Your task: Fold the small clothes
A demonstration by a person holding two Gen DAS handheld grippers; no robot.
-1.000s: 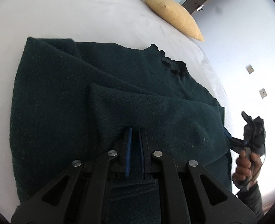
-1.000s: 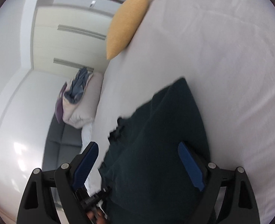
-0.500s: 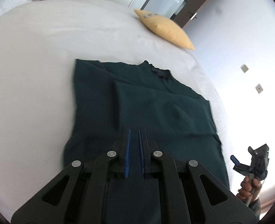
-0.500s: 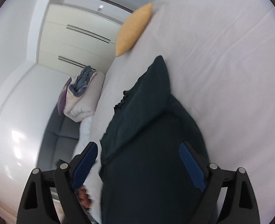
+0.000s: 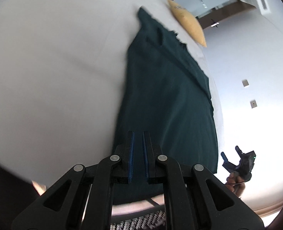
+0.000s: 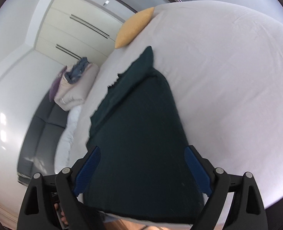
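Observation:
A dark green knit sweater lies flat on the white bed, sleeves folded in, collar at the far end. It also shows in the right wrist view. My left gripper is over the sweater's near hem, its blue pads nearly together with a narrow gap and nothing between them. My right gripper is wide open and empty above the near end of the sweater. It shows small in the left wrist view, off the bed's right edge.
A yellow pillow lies beyond the collar at the far end of the bed; it also shows in the right wrist view. A folded duvet with clothes sits on a dark sofa left of the bed.
Both grippers have pulled back toward the near edge of the bed, away from the sweater. The left jaws stay nearly closed, the right stays wide open.

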